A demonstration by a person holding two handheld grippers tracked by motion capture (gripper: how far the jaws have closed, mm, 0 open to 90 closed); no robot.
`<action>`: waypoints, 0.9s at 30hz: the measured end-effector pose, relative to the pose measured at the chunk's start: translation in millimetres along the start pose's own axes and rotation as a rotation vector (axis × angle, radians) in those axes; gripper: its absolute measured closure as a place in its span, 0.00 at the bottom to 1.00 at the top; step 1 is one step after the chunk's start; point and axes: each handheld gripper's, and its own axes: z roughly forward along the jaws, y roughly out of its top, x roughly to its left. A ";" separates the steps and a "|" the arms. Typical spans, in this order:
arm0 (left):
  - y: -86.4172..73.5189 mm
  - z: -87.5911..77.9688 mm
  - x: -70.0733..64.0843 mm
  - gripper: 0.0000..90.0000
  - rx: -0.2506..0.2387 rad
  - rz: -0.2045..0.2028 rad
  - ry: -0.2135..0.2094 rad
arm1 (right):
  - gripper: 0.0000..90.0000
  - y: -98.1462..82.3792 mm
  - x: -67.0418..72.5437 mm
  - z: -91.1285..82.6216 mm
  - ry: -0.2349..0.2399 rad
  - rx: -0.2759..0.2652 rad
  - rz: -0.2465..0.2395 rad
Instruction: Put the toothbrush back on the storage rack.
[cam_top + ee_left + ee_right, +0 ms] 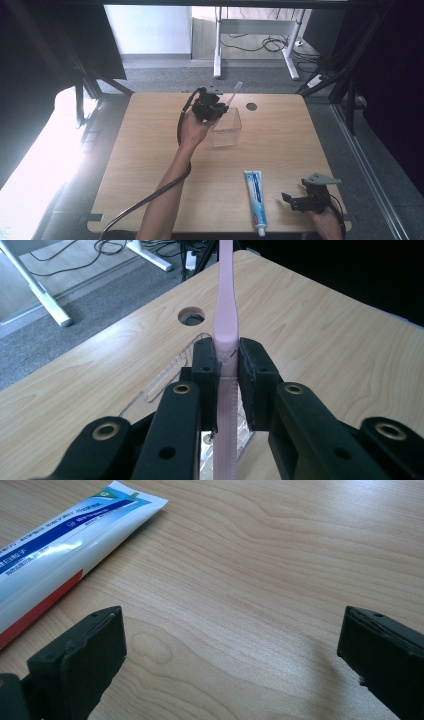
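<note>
A slender pale pink plastic toothbrush (pixel 226 315) is shown pinched at its ribbed handle between the jaws of the left gripper (pixel 228 371), held over the clear square plastic cup (pixel 226 129) at the far middle of the light wooden bench (pixel 280 145). In the high view the toothbrush (pixel 233 93) is seen slanting up and away from the left gripper (pixel 214 111), above the cup's rim. The pick-up is judged complete; placing into the cup and release appear to remain. A white and blue toothpaste tube (pixel 255 199) lies untouched near the front edge, just beside the right gripper (pixel 295 201), whose jaws are spread with nothing between them.
</note>
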 end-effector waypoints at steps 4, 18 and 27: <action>1.7 5.9 2.1 0.88 -0.007 -0.009 0.007 | 0.00 0.0 0.1 0.5 0.001 0.001 -0.002; -1.3 32.5 7.5 0.88 -0.018 -0.019 0.040 | 0.00 -0.2 0.3 1.1 0.013 0.005 0.004; -11.1 46.2 5.5 0.88 0.001 -0.014 0.048 | 0.00 -0.4 0.2 2.0 0.018 0.010 0.002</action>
